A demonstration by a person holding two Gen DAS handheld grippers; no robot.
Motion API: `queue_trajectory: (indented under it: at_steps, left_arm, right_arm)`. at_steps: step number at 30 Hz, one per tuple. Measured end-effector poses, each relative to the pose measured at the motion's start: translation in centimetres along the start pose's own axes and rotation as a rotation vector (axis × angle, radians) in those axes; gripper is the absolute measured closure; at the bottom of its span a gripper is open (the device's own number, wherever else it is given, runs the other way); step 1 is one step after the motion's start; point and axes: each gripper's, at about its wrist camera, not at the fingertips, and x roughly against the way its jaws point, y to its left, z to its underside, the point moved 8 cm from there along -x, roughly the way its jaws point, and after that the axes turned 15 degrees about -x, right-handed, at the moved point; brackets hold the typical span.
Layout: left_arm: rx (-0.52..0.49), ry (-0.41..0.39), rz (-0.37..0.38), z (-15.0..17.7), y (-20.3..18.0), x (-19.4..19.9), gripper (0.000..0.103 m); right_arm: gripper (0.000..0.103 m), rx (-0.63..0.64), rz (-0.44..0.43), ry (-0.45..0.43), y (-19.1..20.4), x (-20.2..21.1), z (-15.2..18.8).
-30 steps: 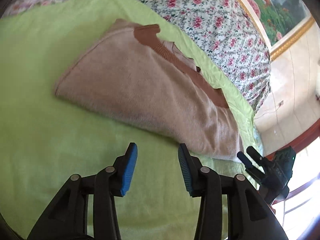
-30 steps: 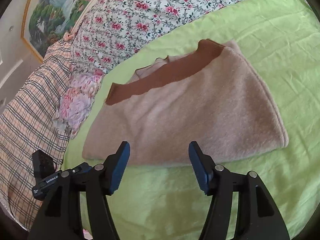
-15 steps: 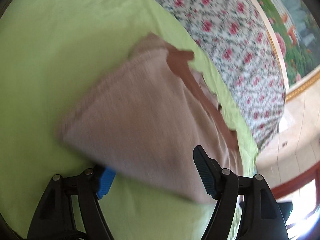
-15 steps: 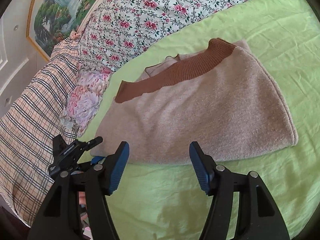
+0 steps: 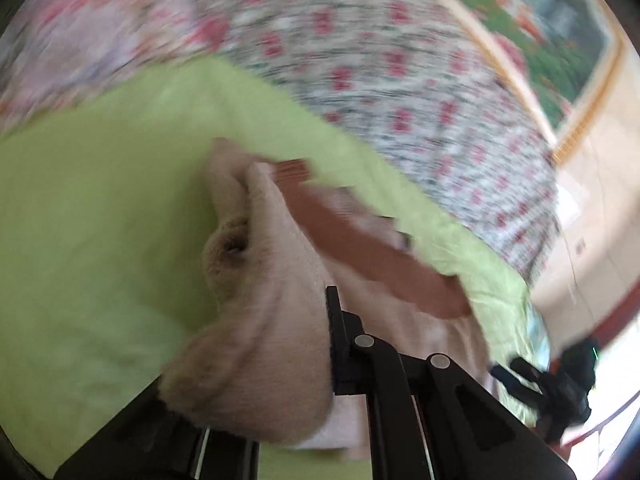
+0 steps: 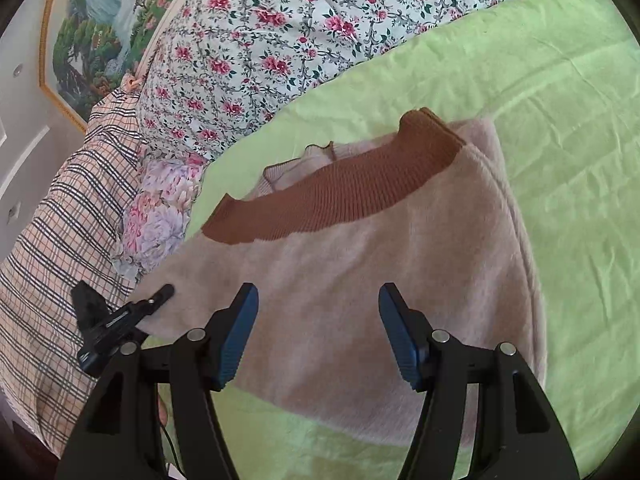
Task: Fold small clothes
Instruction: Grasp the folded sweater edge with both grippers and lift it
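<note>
My left hand-held gripper (image 5: 320,360) is clenched on a corner of the beige sweater (image 6: 360,264), fabric bunched and draped over the jaws; view blurred. My right hand-held gripper (image 6: 316,336) is released, jaws standing wide over the sweater's near edge, blue pads (image 6: 236,340) above the knit; contact not clear. Sweater lies folded on the lime-green bed sheet (image 6: 560,100), fuzzy knit, brown ribbed collar (image 6: 332,196) toward the floral quilt (image 6: 280,40). Small white lettering on the left gripper's body in the right view, unreadable.
</note>
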Motion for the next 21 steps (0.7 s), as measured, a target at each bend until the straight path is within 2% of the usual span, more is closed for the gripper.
queue_trajectory:
  at_steps: [3,5,6,7,9,14,15,17,18,19,20,21]
  left_arm:
    - [-0.129,0.016,0.055,-0.7,-5.5,-0.9,0.096]
    - [-0.206,0.035,0.085,-0.1,-8.8,-2.0,0.096]
    - [-0.225,0.045,0.097,0.3,-9.8,-2.5,0.096]
    - [-0.241,0.062,0.111,0.8,-10.9,-3.2,0.096]
    - [-0.259,0.086,0.126,1.8,-12.0,-4.1,0.096]
    - [-0.303,0.127,0.14,3.4,-13.7,-5.3,0.096]
    - [-0.316,0.133,0.138,3.6,-14.0,-5.4,0.096]
    - [-0.339,0.14,0.13,3.9,-14.2,-5.6,0.096]
    - [-0.352,0.145,0.123,4.0,-14.3,-5.7,0.096]
    - [-0.361,0.147,0.119,4.0,-14.5,-5.6,0.096]
    - [-0.374,0.148,0.112,4.0,-14.7,-5.6,0.096]
    - [-0.39,0.149,0.106,4.1,-14.8,-5.3,0.096]
  right_arm:
    - [0.039,-0.038,-0.059,0.061,0.3,-1.1,-1.7]
    - [0.031,-0.038,-0.11,0.127,1.2,-2.4,-2.3]
    - [0.021,-0.064,-0.173,0.179,1.8,-3.3,-2.5]
    - [0.015,-0.092,-0.22,0.213,2.2,-4.1,-2.6]
    - [0.013,-0.135,-0.298,0.301,3.2,-6.3,-2.8]
    - [0.013,-0.169,-0.327,0.436,5.2,-12.7,-3.1]
    - [0.013,-0.155,-0.287,0.43,5.5,-14.0,-3.4]
    - [0.034,-0.096,-0.198,0.385,6.1,-15.7,-4.4]
    - [0.051,-0.079,-0.172,0.371,6.2,-16.1,-4.9]
    - [0.06,-0.066,-0.144,0.35,6.2,-16.4,-5.5]
    - [0.076,-0.046,-0.12,0.326,6.4,-16.4,-6.0]
    - [0.084,-0.018,-0.101,0.3,6.9,-15.9,-6.5]
